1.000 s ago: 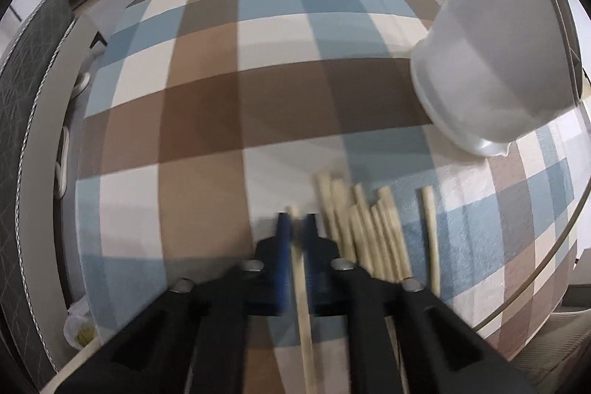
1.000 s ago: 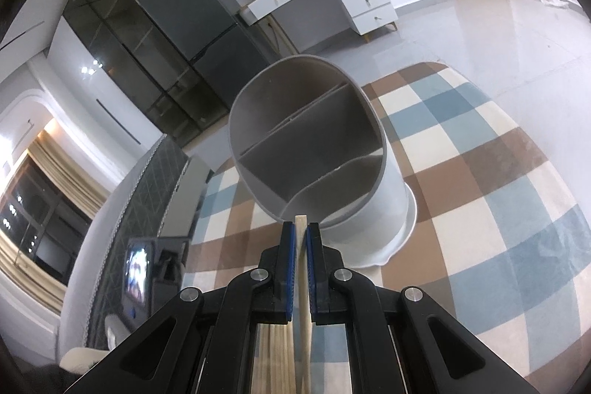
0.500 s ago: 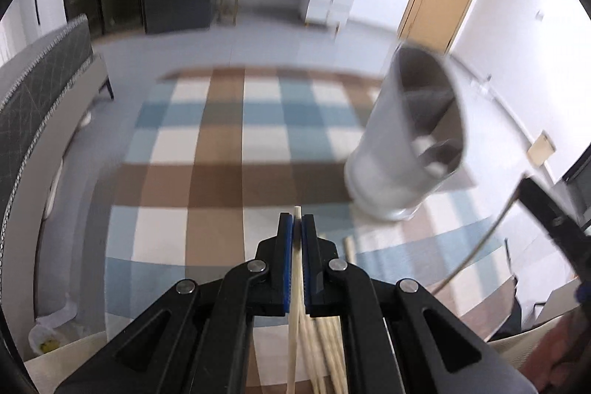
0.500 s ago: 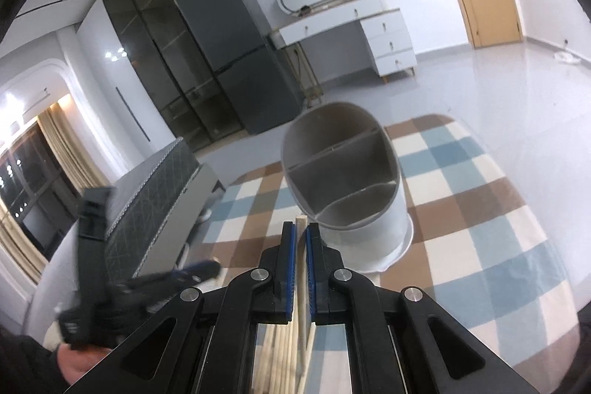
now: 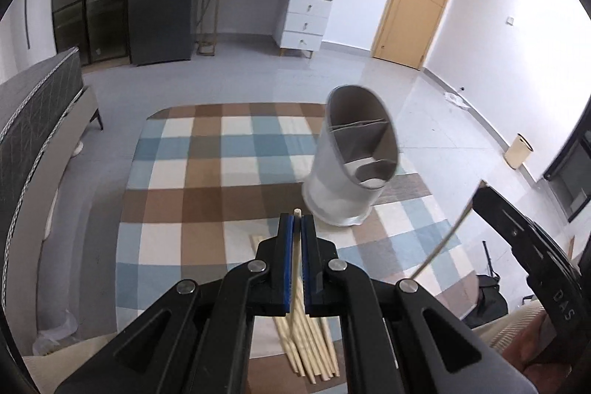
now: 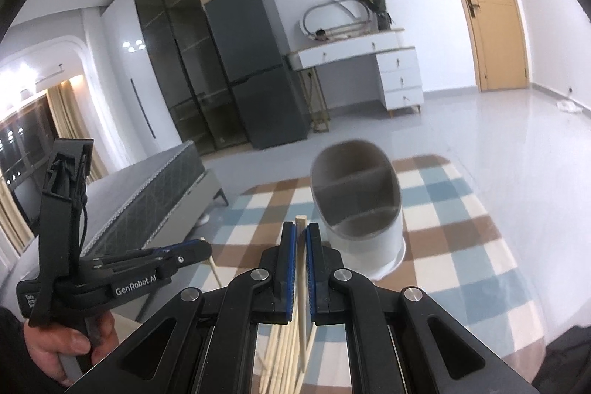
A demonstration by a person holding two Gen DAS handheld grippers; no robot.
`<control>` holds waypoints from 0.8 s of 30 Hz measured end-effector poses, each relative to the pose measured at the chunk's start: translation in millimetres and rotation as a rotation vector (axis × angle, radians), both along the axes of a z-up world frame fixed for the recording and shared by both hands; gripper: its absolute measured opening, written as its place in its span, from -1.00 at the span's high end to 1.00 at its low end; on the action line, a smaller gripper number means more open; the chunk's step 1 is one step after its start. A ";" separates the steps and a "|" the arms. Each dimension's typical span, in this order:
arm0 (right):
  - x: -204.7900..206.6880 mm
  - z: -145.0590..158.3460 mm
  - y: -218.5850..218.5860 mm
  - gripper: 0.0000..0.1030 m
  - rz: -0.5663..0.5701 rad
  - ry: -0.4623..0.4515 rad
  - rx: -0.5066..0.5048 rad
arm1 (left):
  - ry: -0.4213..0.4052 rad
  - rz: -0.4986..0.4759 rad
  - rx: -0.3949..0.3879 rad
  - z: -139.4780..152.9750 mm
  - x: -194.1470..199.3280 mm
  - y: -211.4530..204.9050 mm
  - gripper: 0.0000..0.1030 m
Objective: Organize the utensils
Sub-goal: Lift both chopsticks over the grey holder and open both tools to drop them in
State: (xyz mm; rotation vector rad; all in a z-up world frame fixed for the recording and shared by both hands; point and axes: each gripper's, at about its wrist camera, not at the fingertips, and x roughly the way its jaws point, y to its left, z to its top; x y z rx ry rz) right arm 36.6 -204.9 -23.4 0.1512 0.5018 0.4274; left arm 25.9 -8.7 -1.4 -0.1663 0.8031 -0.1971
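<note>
Both grippers (left [image 6: 207,248] marked "GenRobot.AI") pinch chopsticks; right [image 6: 301,239] likewise.

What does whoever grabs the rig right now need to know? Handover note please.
Left gripper: shut on one chopstick, lifted off the table.
Right gripper: shut on another chopstick, also raised.
Holder: grey, divided, upright on the checked cloth ahead of both grippers; no utensils visible inside.
Loose chopsticks: bundle lying on the cloth below the grippers.
Done: two picked up. Left: drop both into the holder, then clear the bundle.
</note>
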 end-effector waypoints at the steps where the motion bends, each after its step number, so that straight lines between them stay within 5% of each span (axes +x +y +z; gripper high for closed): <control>1: 0.0 4.3 -1.3 0.91 -0.002 -0.011 -0.002 | -0.006 -0.001 0.002 3.5 -0.7 -1.3 1.00; 18: 62.1 114.5 -22.4 0.91 0.001 -0.228 -0.035 | -0.142 -0.101 -0.104 125.3 57.2 -22.3 1.00; 24: 108.7 136.0 -14.1 0.91 0.013 -0.310 -0.031 | -0.191 -0.082 -0.085 141.5 100.1 -23.7 1.00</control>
